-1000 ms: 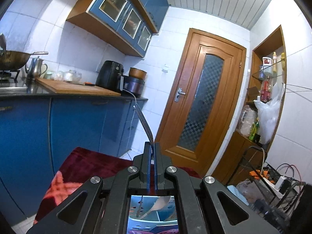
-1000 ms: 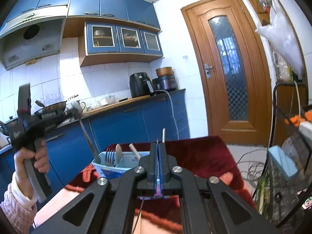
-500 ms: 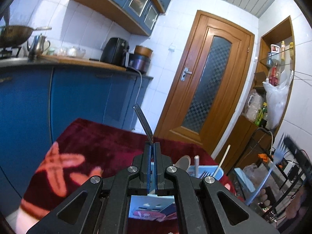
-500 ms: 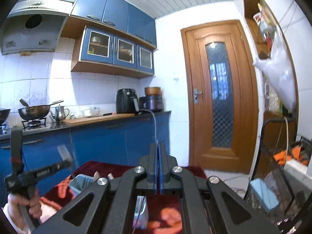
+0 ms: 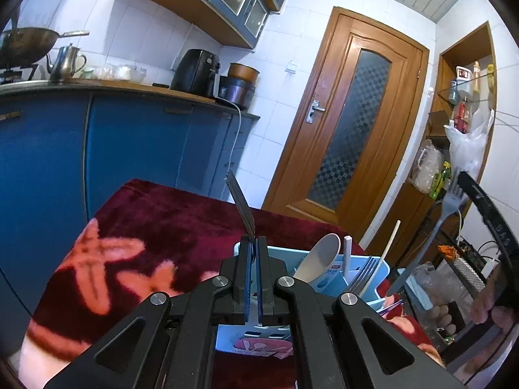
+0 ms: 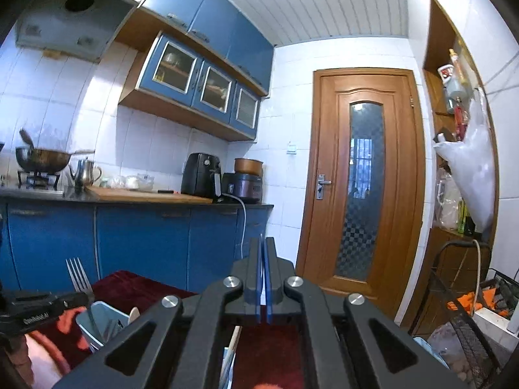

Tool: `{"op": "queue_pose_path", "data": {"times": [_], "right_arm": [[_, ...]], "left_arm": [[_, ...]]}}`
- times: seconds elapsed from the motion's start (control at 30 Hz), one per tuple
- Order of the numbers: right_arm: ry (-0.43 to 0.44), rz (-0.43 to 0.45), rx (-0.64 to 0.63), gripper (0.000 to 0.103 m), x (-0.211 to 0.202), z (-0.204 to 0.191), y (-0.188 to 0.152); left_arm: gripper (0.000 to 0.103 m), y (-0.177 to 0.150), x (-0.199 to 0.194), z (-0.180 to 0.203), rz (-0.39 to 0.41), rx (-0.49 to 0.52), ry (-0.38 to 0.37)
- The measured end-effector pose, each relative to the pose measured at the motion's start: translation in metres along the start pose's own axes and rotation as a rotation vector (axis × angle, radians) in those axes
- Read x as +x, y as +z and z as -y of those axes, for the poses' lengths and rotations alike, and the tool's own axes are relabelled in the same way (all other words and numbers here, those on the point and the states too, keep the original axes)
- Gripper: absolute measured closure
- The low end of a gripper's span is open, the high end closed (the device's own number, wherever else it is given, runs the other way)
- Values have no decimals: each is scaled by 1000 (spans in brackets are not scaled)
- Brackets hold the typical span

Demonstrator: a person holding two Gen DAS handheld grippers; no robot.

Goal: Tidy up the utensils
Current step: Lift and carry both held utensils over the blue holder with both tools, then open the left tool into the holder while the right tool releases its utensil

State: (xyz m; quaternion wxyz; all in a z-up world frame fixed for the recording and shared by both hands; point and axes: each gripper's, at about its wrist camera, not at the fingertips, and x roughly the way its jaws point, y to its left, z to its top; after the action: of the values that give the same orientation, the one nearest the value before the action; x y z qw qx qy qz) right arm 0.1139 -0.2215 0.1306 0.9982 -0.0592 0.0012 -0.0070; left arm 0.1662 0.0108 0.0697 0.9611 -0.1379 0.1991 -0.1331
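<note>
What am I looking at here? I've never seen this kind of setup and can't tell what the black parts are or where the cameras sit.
There is no robot: a person holds a black two-fingered gripper in each hand, and each gripper has a wide-angle camera that looks along its fingers. One picture comes from the left gripper, the other from the right gripper.

The left gripper is shut on a silver metal fork, with the tines pointing up. The right gripper is shut on a grey-blue fork.

A dark red patterned cloth covers the surface. On it stands a light blue plastic utensil holder containing a white spoon and other cutlery.
</note>
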Motion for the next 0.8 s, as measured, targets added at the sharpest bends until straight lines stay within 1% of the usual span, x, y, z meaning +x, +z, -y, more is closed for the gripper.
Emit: {"op": "queue_pose_path", "data": {"times": [0.27, 0.53, 0.63, 0.7, 0.77, 0.8], "right_arm": [[54, -71, -7, 100, 12, -11, -21], [117, -152, 50, 100, 18, -7, -36], [135, -162, 58, 100, 18, -7, -40], [151, -171, 71, 97, 17, -7, -41], [168, -179, 92, 88, 16, -5, -41], [176, -179, 103, 86, 14, -4, -41]], "left_arm": [[101, -2, -1, 2, 8, 13, -3], [101, -2, -2, 2, 13, 13, 2], [101, -2, -2, 2, 12, 12, 1], [101, -2, -2, 4, 9, 12, 0], [101, -1, -3, 6, 3, 21, 0], [99, -1, -4, 7, 1, 25, 2]]}}
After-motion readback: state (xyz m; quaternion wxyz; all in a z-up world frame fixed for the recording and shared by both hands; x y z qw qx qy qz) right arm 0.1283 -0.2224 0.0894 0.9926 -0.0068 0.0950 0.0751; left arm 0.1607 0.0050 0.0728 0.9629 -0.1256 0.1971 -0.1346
